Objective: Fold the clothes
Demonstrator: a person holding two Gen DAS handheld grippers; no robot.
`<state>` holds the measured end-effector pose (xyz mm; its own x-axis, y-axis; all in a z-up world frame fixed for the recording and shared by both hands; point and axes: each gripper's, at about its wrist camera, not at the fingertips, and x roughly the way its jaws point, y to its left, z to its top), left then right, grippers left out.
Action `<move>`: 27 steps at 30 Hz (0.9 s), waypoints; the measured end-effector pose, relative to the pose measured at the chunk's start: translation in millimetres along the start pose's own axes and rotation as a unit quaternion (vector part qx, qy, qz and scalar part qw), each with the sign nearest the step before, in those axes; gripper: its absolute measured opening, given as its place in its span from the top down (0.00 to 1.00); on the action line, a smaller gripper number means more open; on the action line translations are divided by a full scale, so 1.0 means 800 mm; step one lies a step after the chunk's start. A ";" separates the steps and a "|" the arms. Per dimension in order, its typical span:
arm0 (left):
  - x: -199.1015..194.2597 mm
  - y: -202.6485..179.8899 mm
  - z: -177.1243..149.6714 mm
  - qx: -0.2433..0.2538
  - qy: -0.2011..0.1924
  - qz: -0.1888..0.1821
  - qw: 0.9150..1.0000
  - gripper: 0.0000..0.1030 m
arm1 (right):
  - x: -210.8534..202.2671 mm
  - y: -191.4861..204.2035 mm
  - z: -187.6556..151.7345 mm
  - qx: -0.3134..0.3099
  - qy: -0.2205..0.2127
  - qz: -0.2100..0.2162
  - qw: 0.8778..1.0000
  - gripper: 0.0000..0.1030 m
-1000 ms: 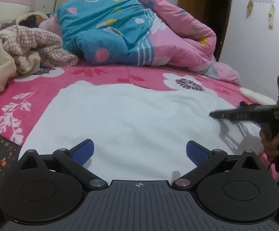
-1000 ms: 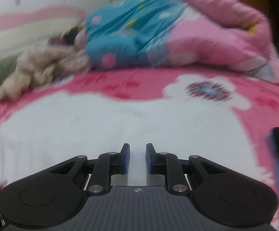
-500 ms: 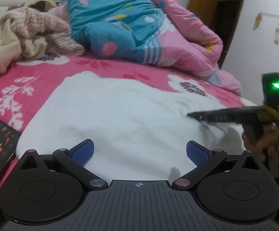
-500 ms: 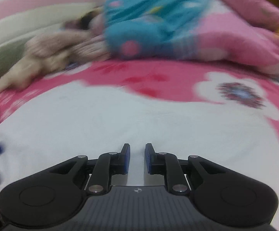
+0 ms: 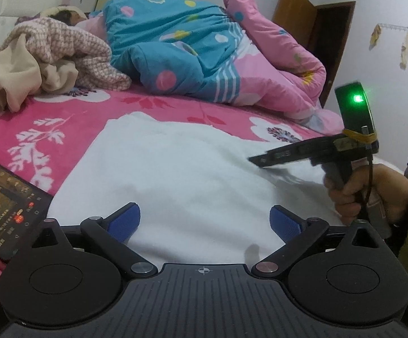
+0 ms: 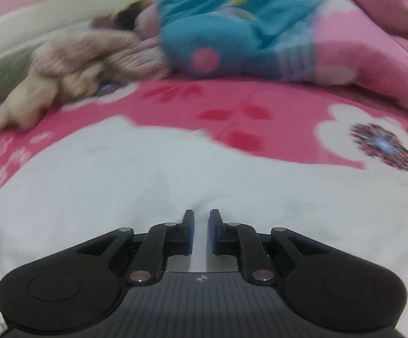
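Observation:
A white garment (image 5: 175,169) lies spread flat on the pink flowered bed sheet (image 5: 48,118). My left gripper (image 5: 204,209) hangs open and wide over its near edge, with nothing between the blue pads. My right gripper (image 6: 201,214) has narrow jaws that are closing. White fabric (image 6: 119,183) fills the gap between the pads, and creases run to the tips. In the left wrist view the right gripper (image 5: 253,160) comes in from the right, held by a hand (image 5: 353,191), its tip low on the garment's right part.
A lit tablet (image 5: 3,205) lies on the bed's left edge beside the garment. At the back a person lies under a blue and pink quilt (image 5: 181,56), next to a checked blanket and beige cloth (image 5: 71,53). A dark doorway (image 5: 330,42) stands at the far right.
My right gripper has swept leftward over the white garment and its jaws have narrowed a little. The left gripper has stayed open and has barely shifted.

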<state>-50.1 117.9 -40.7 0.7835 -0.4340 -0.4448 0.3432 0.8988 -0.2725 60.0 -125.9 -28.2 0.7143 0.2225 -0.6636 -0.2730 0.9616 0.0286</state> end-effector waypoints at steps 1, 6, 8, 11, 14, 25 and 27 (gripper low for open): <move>-0.001 0.000 -0.001 0.003 0.000 0.000 1.000 0.05 | -0.006 0.016 -0.001 -0.020 -0.006 0.024 1.000 0.88; -0.006 0.004 -0.004 0.007 -0.004 -0.008 1.000 0.07 | -0.025 0.045 0.015 -0.063 -0.036 0.067 0.995 0.88; -0.008 0.006 -0.005 0.005 -0.006 -0.012 1.000 0.08 | -0.010 0.031 0.032 -0.026 -0.023 0.041 0.999 0.88; -0.011 0.006 -0.008 0.003 -0.007 -0.018 1.000 0.10 | 0.029 0.027 0.052 0.012 0.008 0.028 1.000 0.88; -0.013 0.006 -0.011 0.004 -0.006 -0.020 1.000 0.13 | 0.059 0.060 0.064 -0.006 0.029 0.057 0.998 0.88; -0.026 0.024 -0.017 -0.027 -0.016 -0.029 0.999 0.26 | 0.076 0.099 0.071 -0.018 0.045 0.090 0.995 0.87; -0.028 0.028 -0.017 -0.035 -0.019 -0.029 0.999 0.28 | 0.059 0.127 0.064 -0.056 0.031 0.147 0.987 0.88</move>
<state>-67.4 146.9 -48.6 0.7826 -0.4818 -0.3941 0.3525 0.8649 -0.3573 99.0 -9.3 -18.4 0.5537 0.4757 -0.6835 -0.5349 0.8322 0.1460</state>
